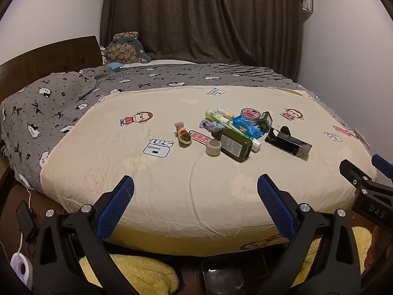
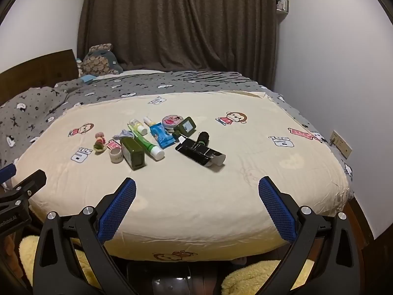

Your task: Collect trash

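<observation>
Left wrist view: both grippers, left (image 1: 195, 189) and right (image 2: 197, 191), spread wide, pinching nothing, hovering near the bed (image 1: 172, 209) edge. Trash (image 1: 235, 132) sits mid-bed, well beyond them.

A wide bed (image 1: 172, 196) fills the room, spread with a cream cartoon-monkey sheet (image 2: 196, 196) at the near end and a grey patterned blanket (image 1: 61, 103) toward the dark wooden headboard (image 1: 49, 56) on the left. Heavy brown curtains (image 2: 176, 24) hang closed behind it, between plain white walls (image 2: 331, 61). A stuffed toy (image 1: 125, 49) leans in the far corner, a small shelf (image 2: 282, 6) sits high on the right wall, and a socket plate (image 2: 341, 143) low down. Fluffy yellow rugs (image 1: 137, 270) lie on the floor.
</observation>
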